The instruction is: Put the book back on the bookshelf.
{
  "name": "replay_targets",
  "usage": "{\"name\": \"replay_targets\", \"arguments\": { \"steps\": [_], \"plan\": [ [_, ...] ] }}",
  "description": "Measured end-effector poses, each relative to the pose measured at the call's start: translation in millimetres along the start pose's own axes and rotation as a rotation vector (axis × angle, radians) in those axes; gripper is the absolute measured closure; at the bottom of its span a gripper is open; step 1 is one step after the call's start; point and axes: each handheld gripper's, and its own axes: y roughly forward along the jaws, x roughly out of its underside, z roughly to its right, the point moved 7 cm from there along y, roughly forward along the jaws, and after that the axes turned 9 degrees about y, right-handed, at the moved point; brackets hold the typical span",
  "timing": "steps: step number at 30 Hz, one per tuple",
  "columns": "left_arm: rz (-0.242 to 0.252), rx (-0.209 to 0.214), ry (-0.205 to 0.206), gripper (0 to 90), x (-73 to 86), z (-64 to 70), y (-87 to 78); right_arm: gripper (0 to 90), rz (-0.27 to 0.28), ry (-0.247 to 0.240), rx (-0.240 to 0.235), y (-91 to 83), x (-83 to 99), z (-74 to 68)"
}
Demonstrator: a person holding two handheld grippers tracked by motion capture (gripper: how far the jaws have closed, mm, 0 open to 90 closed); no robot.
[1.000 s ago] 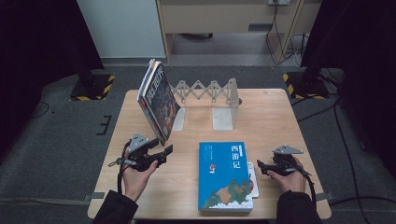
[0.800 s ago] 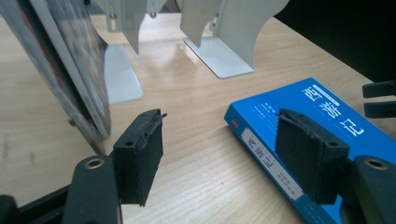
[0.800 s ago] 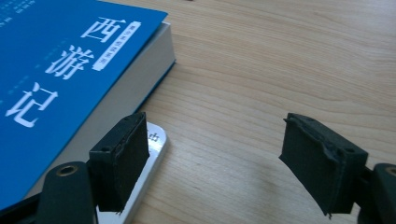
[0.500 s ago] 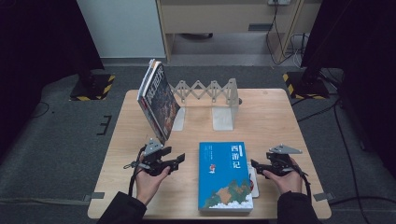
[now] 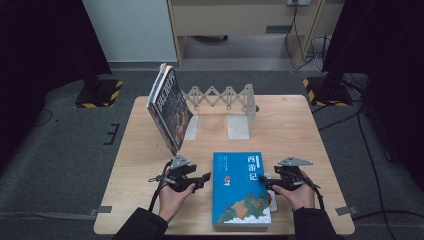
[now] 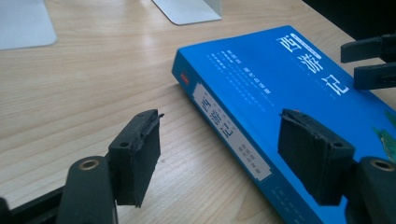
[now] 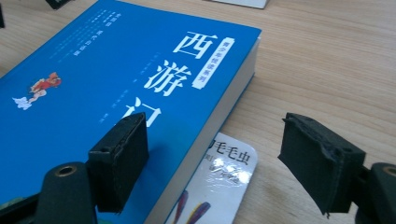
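- Both claws agape, empty: my left claw (image 5: 200, 179) & right claw (image 5: 266, 181) flank blue book (image 5: 240, 190) flat on worktop (image 5: 300, 130), prob. for two-sided lift.

Table (image 5: 300, 130): pale wood, matt, fine grain. Blue book (image 5: 240, 190): paper, smooth cover w/ slight sheen. Thin booklet (image 7: 219, 182) under it: glossy, light glare on it. Gripper pads (image 6: 135, 154): black, matt, rough, frayed edges, foam/rubber-like. Bookend rack (image 5: 225, 100): grey metal, matt. Leaning books (image 5: 170, 110): paper, printed covers. Floor (image 5: 60, 150): grey, carpet-like, rough.
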Motion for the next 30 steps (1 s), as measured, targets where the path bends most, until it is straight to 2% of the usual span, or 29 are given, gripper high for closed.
{"name": "replay_targets", "arguments": {
  "steps": [10, 15, 17, 22, 26, 30],
  "plan": [
    [-0.052, 0.048, 0.001, 28.6, 9.4, 9.5, 22.9, 22.6, -0.014, 0.029, -0.050, 5.5, 2.9, -8.6],
    [-0.047, 0.111, -0.053, 25.2, 11.6, 16.0, 32.6, 22.5, -0.021, 0.040, -0.062, 6.6, 4.4, -10.6],
    [-0.045, 0.129, -0.056, 23.5, 12.3, 17.9, 35.0, 22.5, -0.022, 0.037, -0.069, 7.2, 5.0, -12.4],
    [-0.043, 0.159, -0.098, 18.8, 14.1, 20.7, 41.2, 22.1, -0.027, 0.049, -0.086, 10.0, 6.0, -16.1],
    [-0.040, 0.188, -0.106, 17.7, 14.7, 23.9, 45.0, 22.2, -0.024, 0.055, -0.091, 10.8, 6.5, -17.0],
    [-0.050, 0.226, -0.148, 14.3, 16.8, 26.1, 50.6, 22.1, -0.025, 0.063, -0.096, 11.8, 7.1, -18.1]
  ]
}}
